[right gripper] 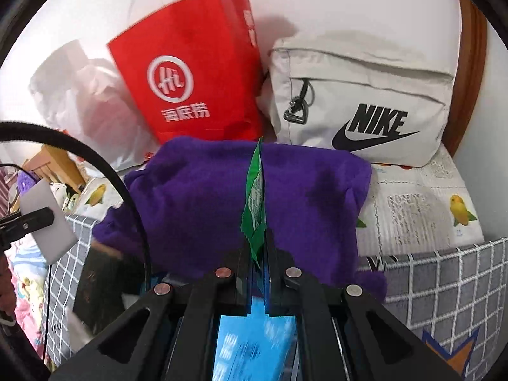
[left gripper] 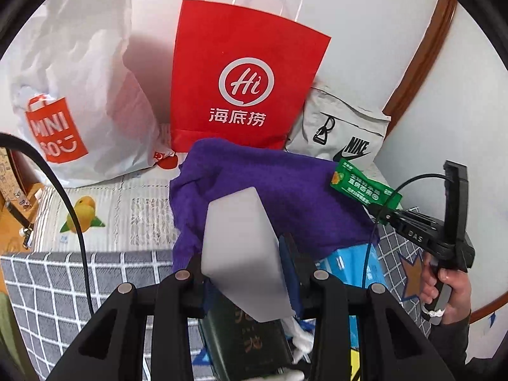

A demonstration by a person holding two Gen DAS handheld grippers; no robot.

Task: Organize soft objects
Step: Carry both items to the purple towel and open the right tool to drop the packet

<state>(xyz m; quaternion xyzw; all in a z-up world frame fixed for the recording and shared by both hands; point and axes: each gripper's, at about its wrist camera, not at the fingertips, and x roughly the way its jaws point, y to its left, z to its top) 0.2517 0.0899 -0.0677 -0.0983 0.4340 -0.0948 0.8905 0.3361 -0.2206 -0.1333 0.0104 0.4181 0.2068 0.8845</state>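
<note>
Above the bed (left gripper: 133,197), both tools are loaded: the left tool (left gripper: 244,254) is clamped on a white foam block (left gripper: 241,247), and the right tool (right gripper: 258,254) pinches a green sachet (right gripper: 254,197) by its lower edge. Each shows in the other's view too — the sachet held out at the right, the block at the far left. Neither item has been put down yet, so I judge the sorting as midway at best.

Below them a purple knitted cloth (right gripper: 222,197) lies heaped over a blue packet (right gripper: 250,346) and a dark book-like thing (left gripper: 250,343), all seemingly unsorted.

Against the wall stand three possible containers: a white Miniso bag (left gripper: 79,95), a red paper bag (left gripper: 241,73) and a grey Nike pouch (right gripper: 365,95). The pouch looks zipped — the bags' contents are hidden, so I cannot tell what is already stowed.
</note>
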